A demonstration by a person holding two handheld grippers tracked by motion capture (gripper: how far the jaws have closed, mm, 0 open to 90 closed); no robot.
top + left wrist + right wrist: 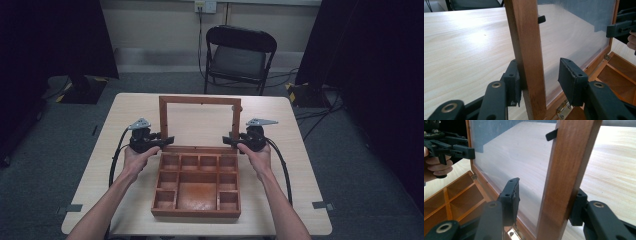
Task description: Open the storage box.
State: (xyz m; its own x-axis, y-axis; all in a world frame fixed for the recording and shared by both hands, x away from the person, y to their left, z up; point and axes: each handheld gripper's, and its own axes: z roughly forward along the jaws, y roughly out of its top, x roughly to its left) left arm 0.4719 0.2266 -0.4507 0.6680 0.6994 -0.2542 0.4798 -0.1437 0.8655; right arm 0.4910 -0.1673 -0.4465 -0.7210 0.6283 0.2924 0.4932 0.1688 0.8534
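We have the wooden box [197, 185] sitting at the middle of the tabletop [115, 150], its glass-paned lid [200, 102] standing upright at the far edge on its hinges, and we straddle that lid from both sides: the left gripper [167, 140] at the lower part of the lid's left stile, the right gripper [229, 140] at the matching spot on the right stile. Taking the frame low down and on both sides, we judge, lets us swing it evenly about the hinges without twisting it (a one-sided push could rack a light frame like this). The high view gives us the symmetry of the two hands and the open compartments, all of them bare, but not how the jaws sit. For that we turn to the left gripper view, where the left gripper [539, 77] is wide open around the stile [527, 57]: the outer pad rests against the wood while the inner pad stands well off it, in front of the pane, so nothing is clamped. The right gripper view mirrors it: the right gripper [545, 200] is likewise spread, outer pad against the wood, inner pad apart from it. These close views also show a brass hinge [564, 108] below the jaws.
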